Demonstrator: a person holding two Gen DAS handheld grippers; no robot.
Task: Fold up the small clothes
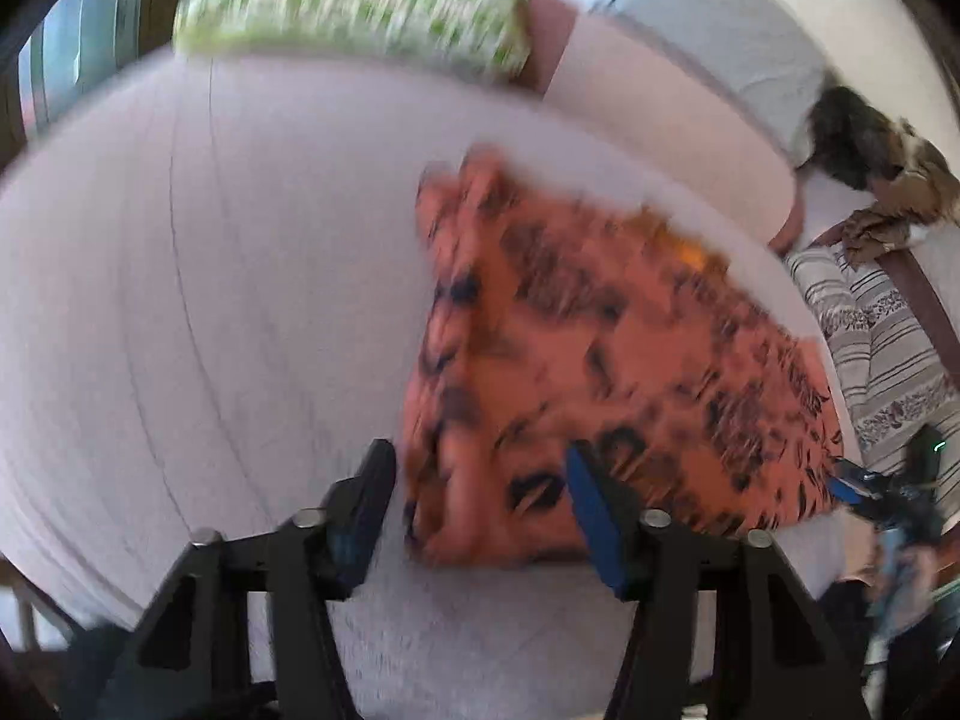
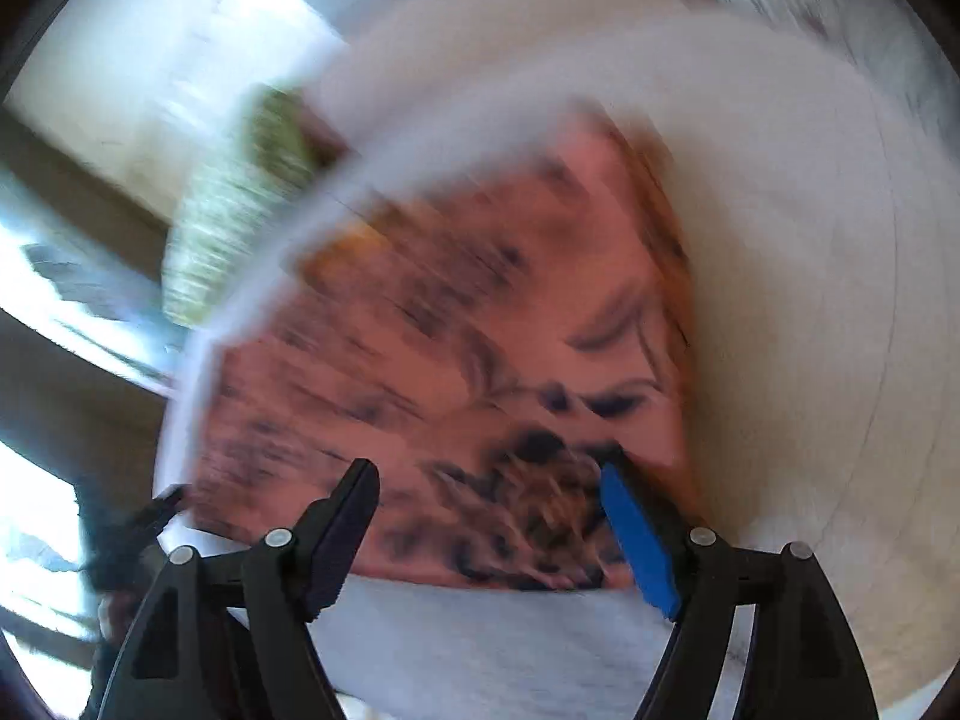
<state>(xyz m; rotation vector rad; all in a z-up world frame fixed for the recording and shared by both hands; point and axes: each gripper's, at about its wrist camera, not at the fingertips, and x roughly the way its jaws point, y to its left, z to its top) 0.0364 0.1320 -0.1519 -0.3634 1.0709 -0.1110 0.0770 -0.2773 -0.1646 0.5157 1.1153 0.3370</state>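
My left claw (image 1: 480, 468) stands with its jaws apart over the near left corner of the orange patterned garment (image 1: 600, 360); the cloth edge lies in the gap between the fingers, but the pads are not pressing on it and nothing is gripped. My right claw (image 2: 489, 486) is spread wide above the near edge of the same garment (image 2: 456, 348), also grasping nothing; whether its tips touch the fabric I cannot tell through the blur. The garment lies flat as a folded rectangle on the white table (image 1: 210, 300). Beyond it, at the table's far edge, sits a green-and-white patterned cloth (image 1: 354, 0), with a pale grey piece (image 1: 720, 30) further right.
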